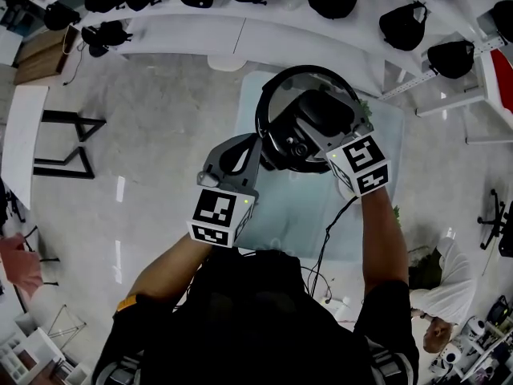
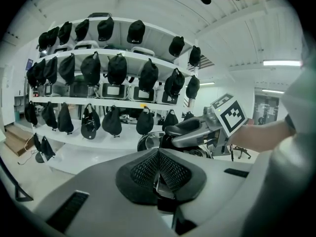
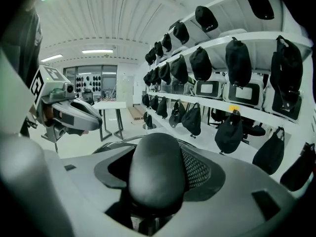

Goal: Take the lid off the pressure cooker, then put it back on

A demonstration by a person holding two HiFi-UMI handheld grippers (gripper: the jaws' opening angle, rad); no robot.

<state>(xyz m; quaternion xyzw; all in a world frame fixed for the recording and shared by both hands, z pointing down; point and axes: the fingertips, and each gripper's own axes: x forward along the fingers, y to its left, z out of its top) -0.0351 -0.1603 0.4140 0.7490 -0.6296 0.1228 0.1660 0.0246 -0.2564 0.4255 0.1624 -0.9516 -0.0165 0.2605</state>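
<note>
Black and rounded, the lid's handle (image 3: 157, 172) is clenched in the right gripper (image 1: 317, 127), directly above the pressure cooker (image 2: 149, 141) on the pale table (image 1: 276, 207). The lid (image 1: 309, 80) looks glassy and dark-rimmed; whether it is seated or raised, I cannot tell. The left gripper (image 1: 232, 160), just beside its left edge, is closed on nothing: 1 free claw.

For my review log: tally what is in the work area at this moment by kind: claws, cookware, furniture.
Claws: 2, the left claw and the right claw
Pressure cooker: 1, its lid handle gripped by the right claw
Table: 1
Total: 4
</note>
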